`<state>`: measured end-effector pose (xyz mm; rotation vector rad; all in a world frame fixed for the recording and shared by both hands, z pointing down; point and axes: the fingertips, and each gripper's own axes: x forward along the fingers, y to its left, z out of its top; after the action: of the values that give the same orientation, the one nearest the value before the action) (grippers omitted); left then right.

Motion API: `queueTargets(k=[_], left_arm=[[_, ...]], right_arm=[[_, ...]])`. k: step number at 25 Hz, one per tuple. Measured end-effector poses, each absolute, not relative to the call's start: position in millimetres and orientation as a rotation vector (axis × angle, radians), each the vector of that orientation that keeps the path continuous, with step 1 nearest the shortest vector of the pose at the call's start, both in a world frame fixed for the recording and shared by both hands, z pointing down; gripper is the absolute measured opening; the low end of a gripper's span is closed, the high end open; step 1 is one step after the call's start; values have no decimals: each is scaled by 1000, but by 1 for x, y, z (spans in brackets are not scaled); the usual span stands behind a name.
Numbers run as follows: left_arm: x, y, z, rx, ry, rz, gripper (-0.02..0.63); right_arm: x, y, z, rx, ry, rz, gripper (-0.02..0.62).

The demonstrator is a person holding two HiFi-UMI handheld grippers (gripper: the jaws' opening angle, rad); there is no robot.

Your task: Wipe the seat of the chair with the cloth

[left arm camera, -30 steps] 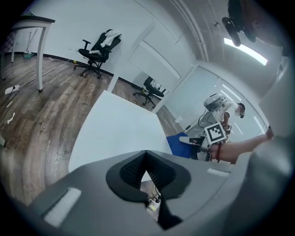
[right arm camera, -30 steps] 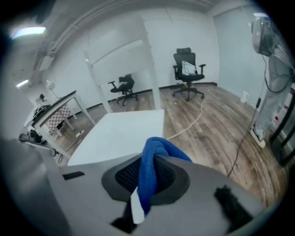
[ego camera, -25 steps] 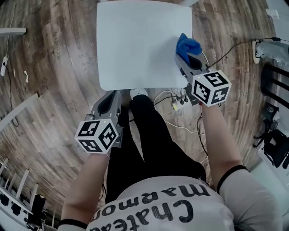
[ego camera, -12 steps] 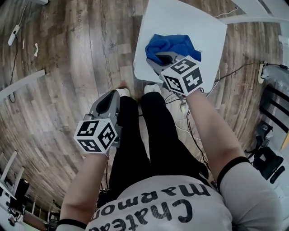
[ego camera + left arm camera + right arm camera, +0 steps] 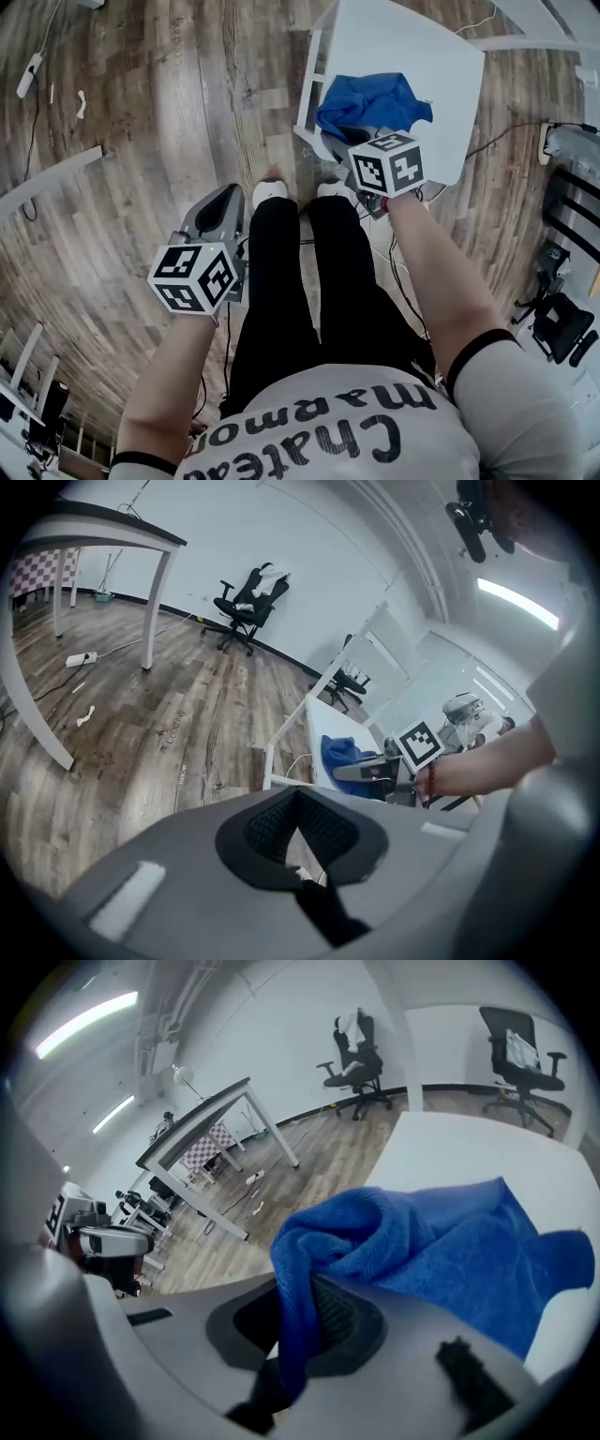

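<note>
The right gripper (image 5: 298, 1330) view shows the jaws clamped on a fold of the blue cloth (image 5: 441, 1241) — the head view shows only the cloth bunched on the white chair seat (image 5: 412, 47). The left gripper (image 5: 298, 832) — jaws together, empty — hangs over the wood floor (image 5: 141, 112).

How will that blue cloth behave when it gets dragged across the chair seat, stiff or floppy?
Probably floppy: the cloth folds and bunches where the right gripper pinches it. Likely light, since it looks thin and drapes loosely over the seat. Its towel-like weave may drag slightly on that smooth surface.
</note>
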<state>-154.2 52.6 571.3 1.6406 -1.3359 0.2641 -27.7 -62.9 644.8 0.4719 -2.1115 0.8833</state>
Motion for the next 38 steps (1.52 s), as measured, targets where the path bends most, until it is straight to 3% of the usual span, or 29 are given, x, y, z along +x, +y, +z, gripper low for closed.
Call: queueTargets(k=[10,26,38], left_arm=[[-126,52,580,1606,-1326,283,8],[37,24,570,1729,-1206,363,8],[114,22,564,1787,-1156,401,8]], right_arm=[[5,-75,649,631,-2175,1039,40],[217,-100,652,934,-2126,1190,40],[317,-86,654,1059,-2088,1245,40]])
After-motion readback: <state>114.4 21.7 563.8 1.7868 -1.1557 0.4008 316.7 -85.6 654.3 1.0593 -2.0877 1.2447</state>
